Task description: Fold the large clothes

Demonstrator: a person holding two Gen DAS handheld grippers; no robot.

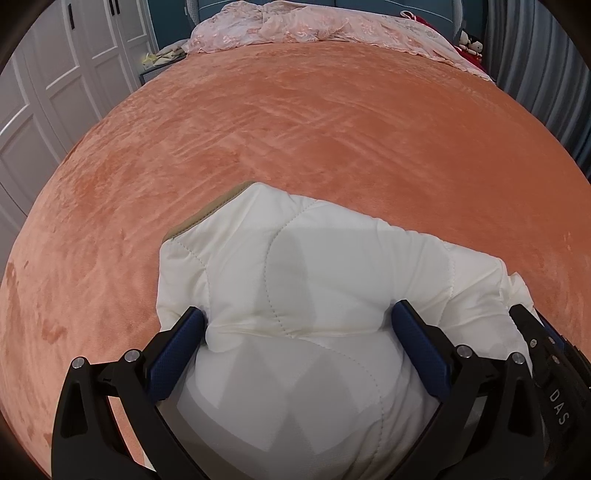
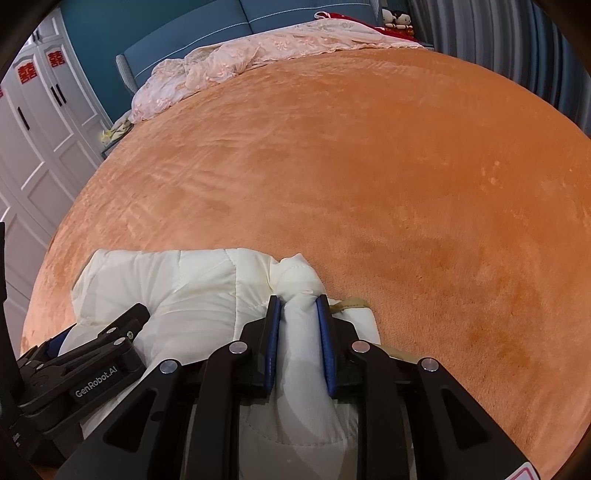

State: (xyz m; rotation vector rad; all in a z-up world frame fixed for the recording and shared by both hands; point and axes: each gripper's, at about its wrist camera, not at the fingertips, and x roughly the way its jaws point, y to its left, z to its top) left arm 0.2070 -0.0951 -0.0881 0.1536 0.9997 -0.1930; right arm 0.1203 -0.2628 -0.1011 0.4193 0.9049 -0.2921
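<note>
A white quilted padded jacket (image 1: 314,251) lies bunched at the near edge of a bed under an orange plush blanket (image 1: 295,129). Tan trim (image 1: 207,214) shows along its far left edge. My left gripper (image 1: 297,317) straddles a thick bulge of the jacket, jaws wide, and both blue pads dent the fabric. In the right wrist view my right gripper (image 2: 298,301) is shut on a narrow raised fold of the jacket (image 2: 177,280), with a tan strip (image 2: 351,304) just right of it. A left finger (image 2: 122,325) rests on the jacket to its left.
The orange blanket (image 2: 369,166) stretches far ahead and right. A crumpled pink lace quilt (image 2: 240,62) lies at the head of the bed, against a blue headboard (image 2: 221,29). White wardrobe doors (image 1: 55,92) stand on the left and grey curtains (image 1: 546,74) on the right.
</note>
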